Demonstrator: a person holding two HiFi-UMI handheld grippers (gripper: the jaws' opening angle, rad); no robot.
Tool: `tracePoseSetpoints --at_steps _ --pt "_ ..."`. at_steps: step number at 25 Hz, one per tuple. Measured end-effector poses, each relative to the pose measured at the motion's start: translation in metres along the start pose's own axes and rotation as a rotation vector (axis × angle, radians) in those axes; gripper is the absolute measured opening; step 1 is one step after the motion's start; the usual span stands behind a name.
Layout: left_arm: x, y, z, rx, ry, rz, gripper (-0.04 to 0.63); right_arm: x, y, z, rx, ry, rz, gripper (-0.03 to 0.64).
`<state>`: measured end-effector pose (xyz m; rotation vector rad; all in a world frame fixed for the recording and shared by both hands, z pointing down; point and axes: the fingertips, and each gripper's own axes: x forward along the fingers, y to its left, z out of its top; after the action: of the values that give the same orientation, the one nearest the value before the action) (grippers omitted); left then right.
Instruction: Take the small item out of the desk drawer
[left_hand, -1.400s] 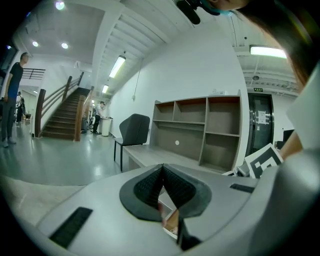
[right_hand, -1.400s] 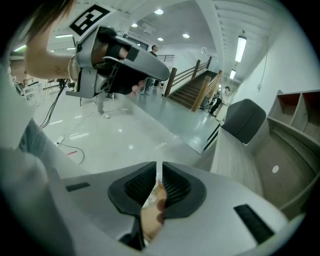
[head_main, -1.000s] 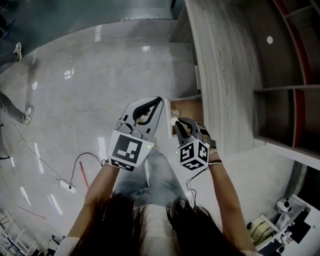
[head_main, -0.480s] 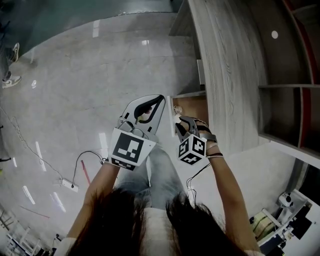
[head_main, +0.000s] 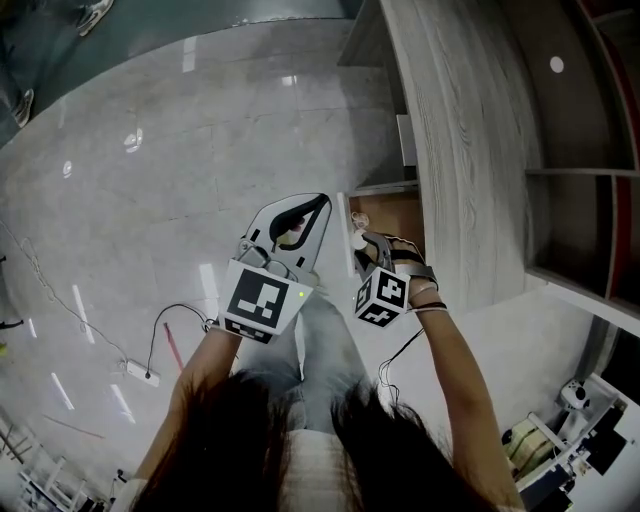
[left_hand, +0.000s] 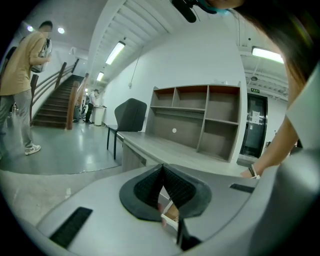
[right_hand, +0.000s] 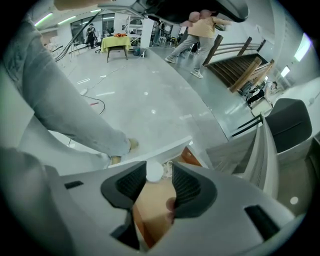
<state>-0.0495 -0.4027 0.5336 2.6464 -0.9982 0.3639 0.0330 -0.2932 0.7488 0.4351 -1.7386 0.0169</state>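
Right gripper view: right gripper (right_hand: 159, 164) has lowered into the open desk drawer (right_hand: 150, 210), its jaws just opened, the small white item (right_hand: 154, 171) lying between their tips, ungripped. Left gripper (left_hand: 163, 166) jaws are together. Closing likely comes next.

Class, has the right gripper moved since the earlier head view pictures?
Yes: right gripper sank toward the open drawer, jaws just opening around the small white item, not pressing.
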Motion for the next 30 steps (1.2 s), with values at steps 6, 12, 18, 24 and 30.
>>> tracePoseSetpoints --at_steps 6,12,18,24,30 --pt "0.005 0.001 -0.013 -0.007 0.012 -0.007 0.017 0.018 0.005 -0.009 -0.057 0.054 0.019 0.169" --pt "0.011 0.006 -0.027 -0.019 0.022 -0.005 0.017 0.031 0.009 -0.017 -0.078 0.085 0.038 0.186" --pt "0.014 0.008 -0.038 -0.031 0.023 0.003 0.017 0.041 0.013 -0.021 -0.105 0.104 0.041 0.195" --pt "0.02 0.01 -0.05 -0.04 0.03 0.009 0.017 0.054 0.012 -0.023 -0.119 0.119 0.042 0.196" --pt "0.027 0.01 -0.063 -0.052 0.038 0.009 0.017 0.071 0.016 -0.031 -0.133 0.149 0.055 0.196"
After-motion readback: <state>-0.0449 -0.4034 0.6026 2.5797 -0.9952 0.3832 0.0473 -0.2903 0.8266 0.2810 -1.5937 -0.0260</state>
